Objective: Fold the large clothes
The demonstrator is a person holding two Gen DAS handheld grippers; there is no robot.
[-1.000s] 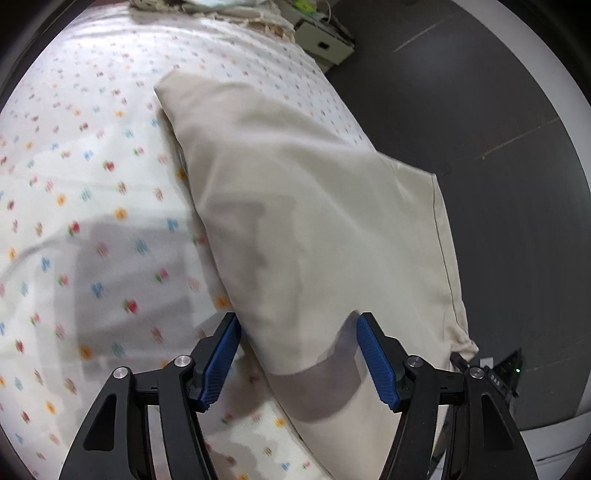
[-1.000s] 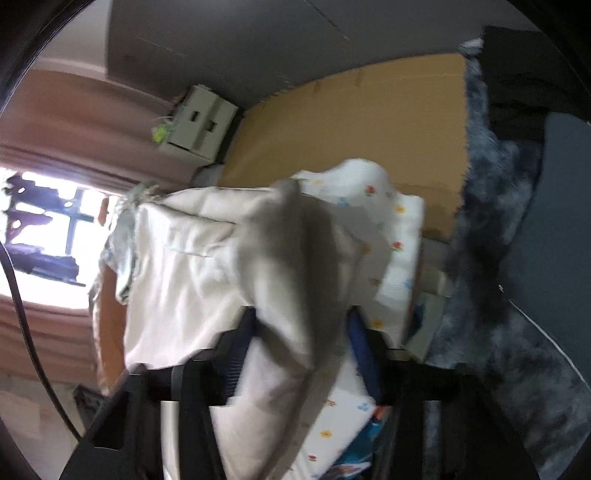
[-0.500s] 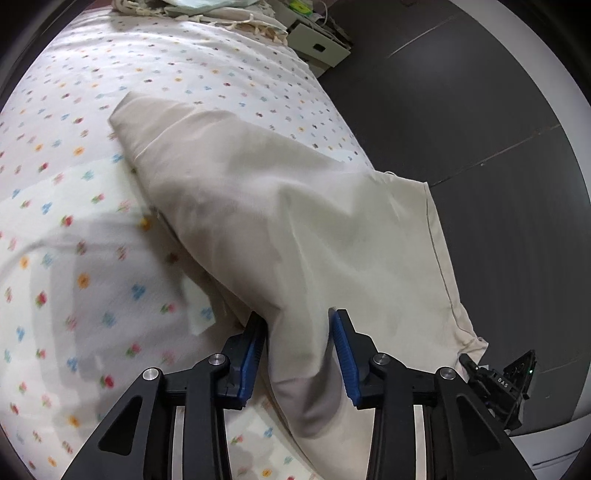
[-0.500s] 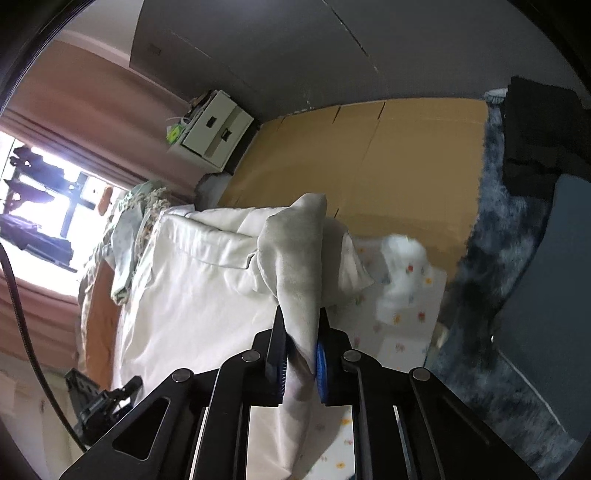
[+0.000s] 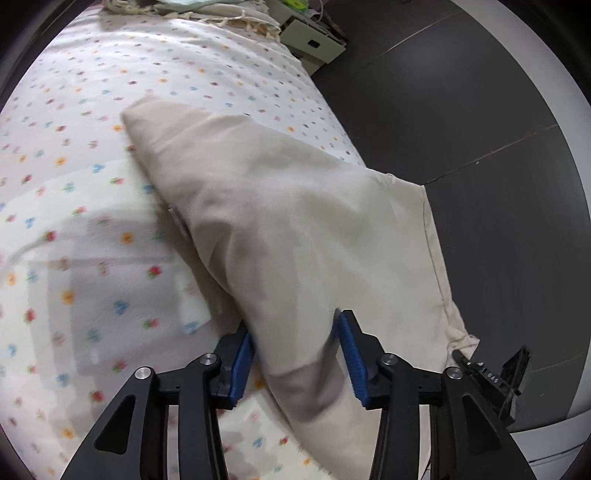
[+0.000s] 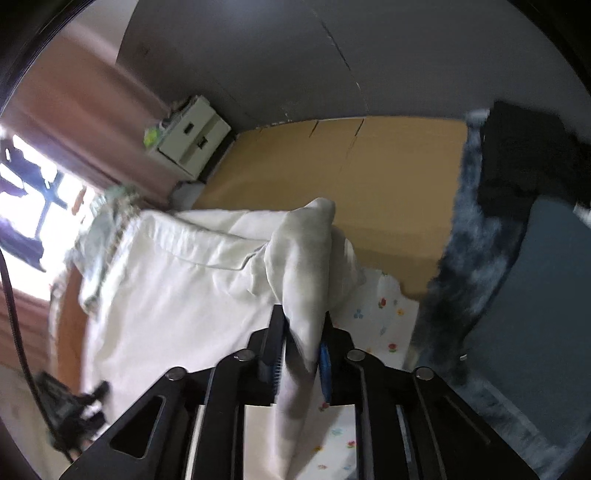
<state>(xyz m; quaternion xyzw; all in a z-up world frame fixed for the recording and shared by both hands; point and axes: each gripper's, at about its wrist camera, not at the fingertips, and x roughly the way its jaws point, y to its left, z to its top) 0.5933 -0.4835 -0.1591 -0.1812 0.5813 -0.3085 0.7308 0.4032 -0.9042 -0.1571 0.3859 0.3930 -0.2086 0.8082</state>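
A large beige garment (image 5: 295, 221) lies across a bed with a white flower-print sheet (image 5: 110, 110). It reaches over the bed's right edge. My left gripper (image 5: 295, 350) has a raised bunch of the garment filling the gap between its blue pads (image 5: 242, 354). Its jaws are opening. In the right wrist view the same garment (image 6: 184, 277) looks cream-white. A ridge of it runs up between the fingers of my right gripper (image 6: 301, 350), whose narrow jaws are opening and still touch the cloth on both sides.
A white drawer unit (image 5: 314, 40) stands past the bed's far corner on dark floor (image 5: 461, 110). Crumpled fringed cloths (image 5: 184, 11) lie at the bed's head. Tan floor board (image 6: 351, 166), a dark shaggy rug (image 6: 461, 258) and a bright window (image 6: 29, 206) lie beyond.
Both grippers closed on folds of the garment and drew them up into ridges, then widened a little. The right gripper rose and rolled, showing more floor.
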